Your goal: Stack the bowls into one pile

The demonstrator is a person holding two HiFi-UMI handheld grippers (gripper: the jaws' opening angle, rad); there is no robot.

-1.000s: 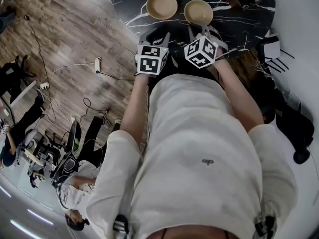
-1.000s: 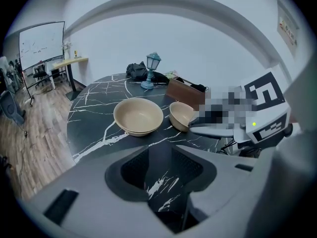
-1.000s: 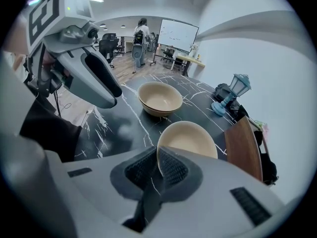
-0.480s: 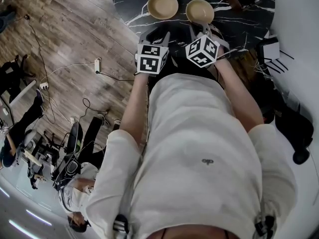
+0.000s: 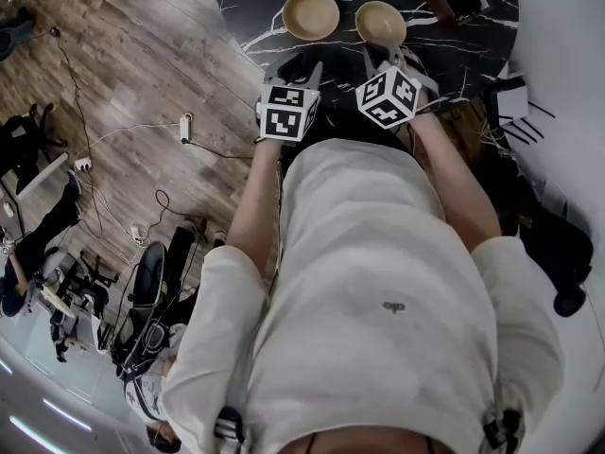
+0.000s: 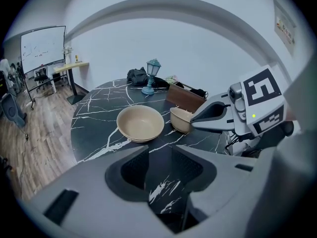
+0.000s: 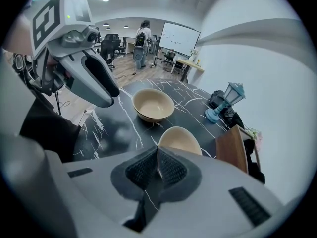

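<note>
Two beige bowls stand side by side on a black marble table (image 5: 463, 41). The larger bowl (image 5: 311, 14) (image 6: 140, 123) (image 7: 153, 104) is on the left and the smaller bowl (image 5: 381, 22) (image 6: 181, 119) (image 7: 181, 140) on the right. My right gripper (image 5: 383, 53) (image 7: 158, 170) is closing the last bit on the smaller bowl's near rim, which stands pinched between its pads. My left gripper (image 5: 295, 66) (image 6: 159, 167) hangs open over the table's near edge, short of the larger bowl, with nothing between its jaws.
A teal lantern (image 6: 150, 76) (image 7: 225, 100), a dark bag (image 6: 136, 76) and a brown wooden box (image 6: 185, 97) (image 7: 233, 148) sit at the table's far side. Cables and a power strip (image 5: 184, 126) lie on the wooden floor to the left. The table's curved edge is near my body.
The right gripper's cube has crept slightly toward the smaller bowl. The head view has shifted a little; the left gripper and both bowls stay put.
</note>
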